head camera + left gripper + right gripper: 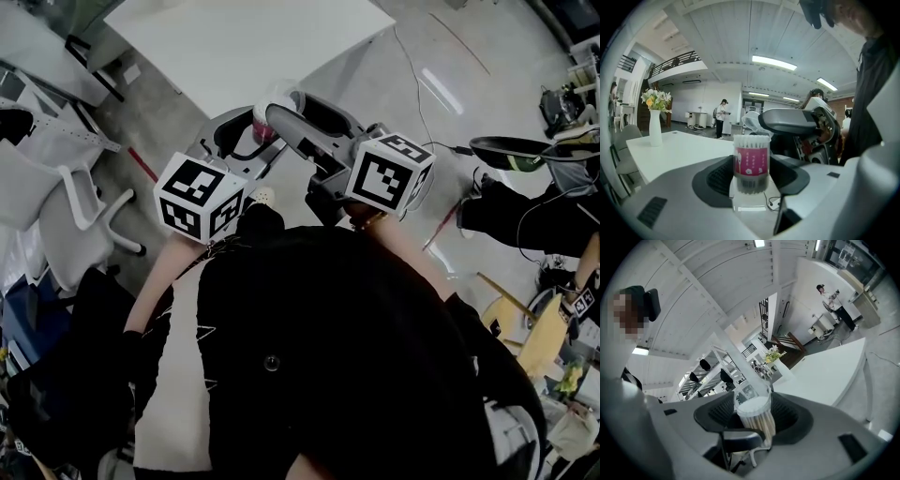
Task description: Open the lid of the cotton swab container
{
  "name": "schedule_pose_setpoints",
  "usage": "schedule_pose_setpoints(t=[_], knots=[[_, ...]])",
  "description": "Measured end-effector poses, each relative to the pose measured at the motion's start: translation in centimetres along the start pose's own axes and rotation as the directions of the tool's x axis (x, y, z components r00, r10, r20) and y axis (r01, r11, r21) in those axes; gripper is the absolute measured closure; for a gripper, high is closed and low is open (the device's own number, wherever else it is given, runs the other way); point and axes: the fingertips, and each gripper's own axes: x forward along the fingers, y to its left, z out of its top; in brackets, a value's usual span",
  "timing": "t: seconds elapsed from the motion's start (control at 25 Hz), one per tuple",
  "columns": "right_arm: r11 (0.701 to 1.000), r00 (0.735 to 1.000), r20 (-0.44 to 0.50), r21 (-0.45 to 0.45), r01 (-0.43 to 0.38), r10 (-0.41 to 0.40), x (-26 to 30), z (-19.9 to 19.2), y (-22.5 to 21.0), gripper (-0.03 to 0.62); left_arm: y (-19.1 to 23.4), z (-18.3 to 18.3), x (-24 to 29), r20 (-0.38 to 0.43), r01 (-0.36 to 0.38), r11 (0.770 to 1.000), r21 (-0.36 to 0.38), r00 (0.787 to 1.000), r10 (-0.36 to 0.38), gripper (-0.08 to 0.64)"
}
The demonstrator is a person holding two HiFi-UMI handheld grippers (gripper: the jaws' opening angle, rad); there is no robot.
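Observation:
The cotton swab container (751, 161) is a clear tube with a pink label, standing upright and held in the air between the jaws of my left gripper (751, 177), which is shut on its lower body. Its clear lid (749, 390) is tipped up behind the white swab heads (754, 407). My right gripper (753, 401) comes in from the other side and is shut on that lid. In the head view the container (264, 127) shows just past both marker cubes, with the left gripper (249, 142) below it and the right gripper (281, 111) at its top.
A white table (244, 37) lies ahead, with a flower vase (655, 123) on it. White chairs (56, 206) stand at the left. A seated person's legs (525, 217) and cables are at the right. Another person (722, 117) stands far off.

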Motion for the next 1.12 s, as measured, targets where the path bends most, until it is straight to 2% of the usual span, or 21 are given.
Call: schedule_pose_setpoints(t=[0.2,0.56,0.76,1.12], knots=[[1.0,1.0,0.001,-0.007,-0.017,0.017,0.2,-0.2,0.3,0.347,0.1,0.0,-0.4,0.008,0.0,1.0,-0.006,1.0,0.0,0.31],[0.996,1.0,-0.025,-0.088,0.013,-0.015,0.4,-0.1,0.3,0.345,0.4,0.0,-0.2,-0.003,-0.003,1.0,0.019,1.0,0.004,0.31],[0.996,1.0,-0.008,-0.088,0.017,-0.018,0.3,0.1,0.5,0.348,1.2,-0.3,-0.5,-0.002,-0.021,1.0,-0.015,1.0,0.021,0.311],[0.996,1.0,-0.004,-0.093,0.007,-0.008,0.3,0.2,0.3,0.348,1.6,-0.4,-0.4,0.0,-0.039,0.999,-0.025,0.999,0.039,0.311]])
